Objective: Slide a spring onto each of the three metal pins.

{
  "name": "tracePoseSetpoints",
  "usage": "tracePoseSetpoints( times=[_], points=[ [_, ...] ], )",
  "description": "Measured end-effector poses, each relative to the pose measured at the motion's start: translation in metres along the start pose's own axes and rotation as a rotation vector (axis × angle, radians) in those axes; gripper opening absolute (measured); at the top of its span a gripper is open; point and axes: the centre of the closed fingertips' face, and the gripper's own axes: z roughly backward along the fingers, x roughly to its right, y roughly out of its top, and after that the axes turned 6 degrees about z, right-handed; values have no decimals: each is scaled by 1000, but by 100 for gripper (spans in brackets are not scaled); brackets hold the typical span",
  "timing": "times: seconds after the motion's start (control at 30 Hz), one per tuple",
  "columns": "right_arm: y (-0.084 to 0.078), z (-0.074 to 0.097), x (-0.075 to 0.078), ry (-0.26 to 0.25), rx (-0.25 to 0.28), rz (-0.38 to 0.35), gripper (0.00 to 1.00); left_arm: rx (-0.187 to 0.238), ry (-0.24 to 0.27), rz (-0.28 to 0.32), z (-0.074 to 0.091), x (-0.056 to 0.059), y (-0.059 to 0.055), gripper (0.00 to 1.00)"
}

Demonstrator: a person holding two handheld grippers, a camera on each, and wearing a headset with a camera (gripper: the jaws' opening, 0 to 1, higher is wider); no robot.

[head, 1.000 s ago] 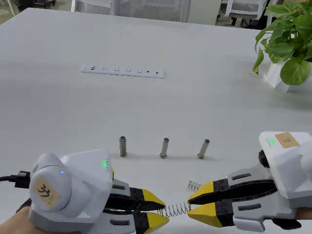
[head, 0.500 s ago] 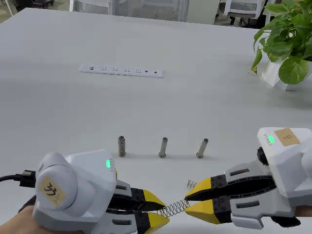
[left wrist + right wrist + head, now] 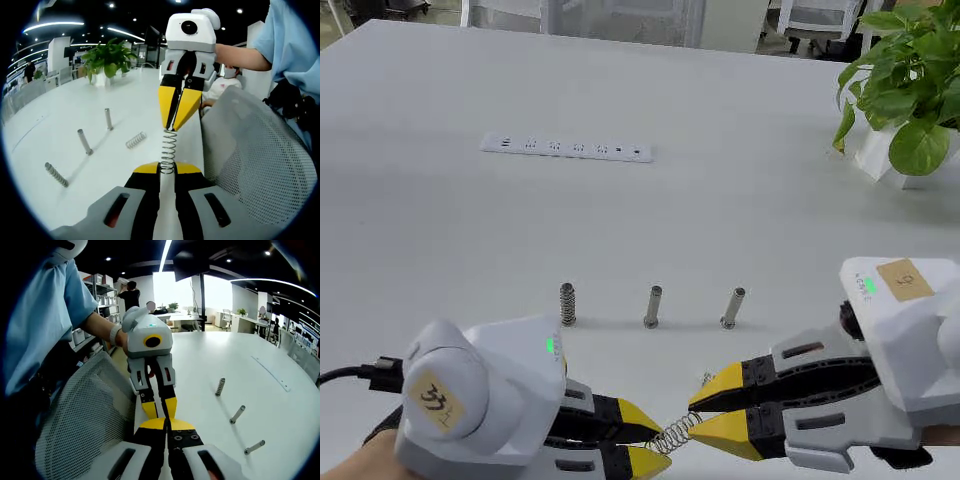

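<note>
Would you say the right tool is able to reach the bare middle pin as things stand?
Probably yes: open table lies between the right tool and the middle pin, though the left tool also grips its spring.

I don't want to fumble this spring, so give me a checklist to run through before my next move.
1. Grip on the held spring: ok, the left gripper and right gripper both have their jaws shut on its ends.
2. An end free to go over a pin: not ok, both ends are pinched.
3. Spring on the left pin: ok, already on.
4. The middle pin and right pin bare and standing: ok.
5. Last spring at hand: ok, the loose spring lies on the table.
</note>
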Motion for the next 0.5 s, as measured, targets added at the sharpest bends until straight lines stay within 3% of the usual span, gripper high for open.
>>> tracePoseSetpoints(
  times=[0.1, 0.3, 0.4, 0.5],
  points=[
    [-3, -1, 3, -9, -11, -10, 0, 30, 6, 4, 0, -1, 6, 6],
    [-6, 2, 3, -16, -13, -11, 1, 15, 5, 5, -1, -3, 3, 6],
    [-6, 3, 3, -15, -10, -24, 9, 16, 6, 6, -2, -4, 2, 6],
    [-12, 3, 3, -8, -30, -24, 10, 21, 5, 5, -2, -3, 3, 6]
  ],
)
